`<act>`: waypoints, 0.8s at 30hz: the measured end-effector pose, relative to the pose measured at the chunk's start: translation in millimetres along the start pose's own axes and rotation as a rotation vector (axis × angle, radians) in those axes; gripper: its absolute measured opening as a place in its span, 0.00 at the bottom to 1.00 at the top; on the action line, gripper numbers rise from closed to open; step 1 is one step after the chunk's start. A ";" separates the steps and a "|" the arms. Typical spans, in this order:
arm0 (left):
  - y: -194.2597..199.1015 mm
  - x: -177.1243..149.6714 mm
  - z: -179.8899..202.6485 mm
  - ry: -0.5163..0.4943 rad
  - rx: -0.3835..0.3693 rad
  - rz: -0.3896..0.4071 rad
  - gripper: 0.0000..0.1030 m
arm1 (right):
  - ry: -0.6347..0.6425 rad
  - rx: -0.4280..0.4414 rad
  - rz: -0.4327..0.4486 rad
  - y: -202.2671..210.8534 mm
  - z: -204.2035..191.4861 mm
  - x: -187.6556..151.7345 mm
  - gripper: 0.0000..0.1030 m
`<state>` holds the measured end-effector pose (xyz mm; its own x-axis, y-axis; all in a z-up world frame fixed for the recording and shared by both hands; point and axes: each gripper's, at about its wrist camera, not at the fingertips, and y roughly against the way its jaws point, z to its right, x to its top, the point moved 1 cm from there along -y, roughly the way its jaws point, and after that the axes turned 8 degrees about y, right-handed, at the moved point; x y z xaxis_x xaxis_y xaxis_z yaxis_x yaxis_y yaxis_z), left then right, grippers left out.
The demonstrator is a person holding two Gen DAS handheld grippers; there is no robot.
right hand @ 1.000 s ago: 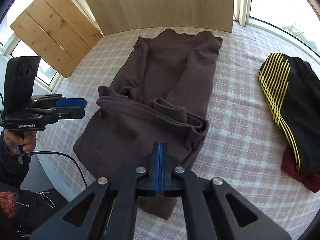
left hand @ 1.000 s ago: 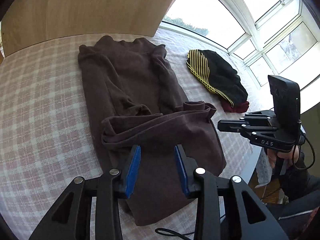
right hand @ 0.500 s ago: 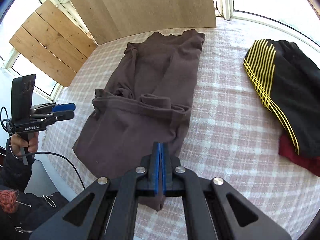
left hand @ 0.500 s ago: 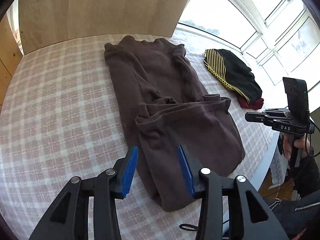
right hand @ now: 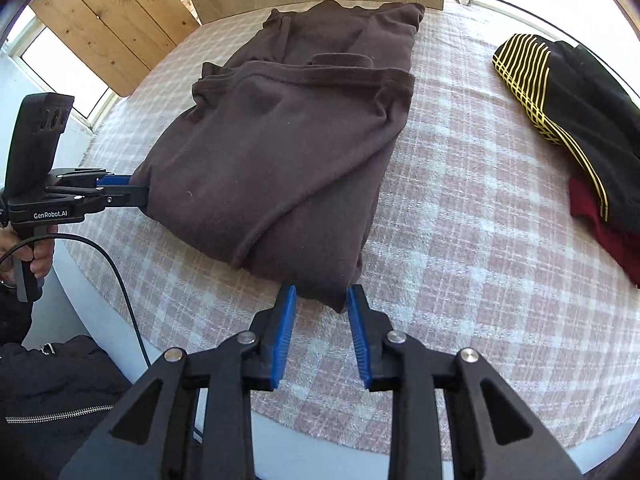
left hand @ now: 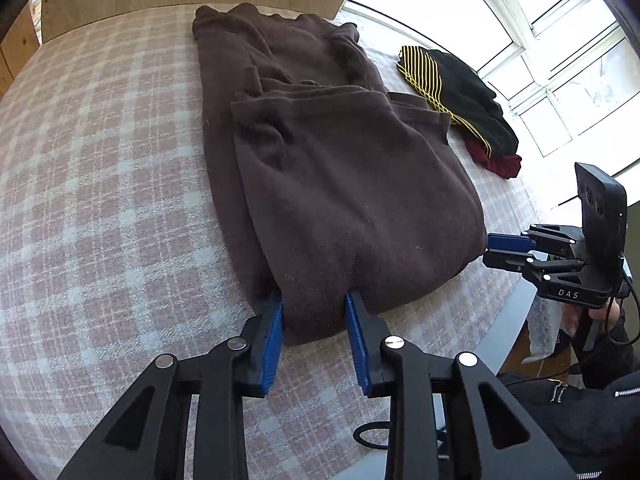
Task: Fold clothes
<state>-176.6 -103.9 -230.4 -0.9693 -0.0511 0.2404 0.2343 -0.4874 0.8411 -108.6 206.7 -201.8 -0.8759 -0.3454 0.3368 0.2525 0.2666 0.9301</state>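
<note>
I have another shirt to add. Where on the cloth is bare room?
Bare checked tablecloth lies left of the brown garment, and a narrower strip runs between it and the black striped garment. The near edge is crowded by both grippers.

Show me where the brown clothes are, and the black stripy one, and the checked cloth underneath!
brown garment [right hand: 280,152], right wrist view, middle of the folded top layer.
black striped garment [right hand: 592,120], right wrist view, on its black part.
checked cloth [left hand: 100,200], left wrist view, bare patch left of the garment.

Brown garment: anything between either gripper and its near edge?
Nothing visible. The brown garment has its near edge already between the closing left gripper and the opening right gripper. The black striped garment lies apart.
</note>
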 end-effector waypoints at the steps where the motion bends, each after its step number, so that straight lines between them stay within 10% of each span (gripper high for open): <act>1: 1.4 -0.2 -1.3 0.006 -0.006 0.001 0.25 | 0.006 0.000 0.001 0.0 -2.3 1.0 0.26; 13: 4.3 2.4 -1.4 0.002 -0.021 0.003 0.24 | 0.094 -0.030 0.000 -10.6 -10.5 10.2 0.26; 18: 4.6 0.9 -8.0 0.025 -0.036 0.006 0.23 | 0.063 0.032 0.008 -6.9 6.6 10.0 0.05; 24: 4.9 -3.2 -16.8 0.056 -0.069 -0.011 0.23 | 0.000 0.082 0.023 -3.7 20.3 3.7 0.03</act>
<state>-173.6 -120.7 -235.2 -0.9749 -0.0929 0.2021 0.2196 -0.5474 0.8076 -121.1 222.7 -207.0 -0.8704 -0.3381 0.3580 0.2382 0.3473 0.9070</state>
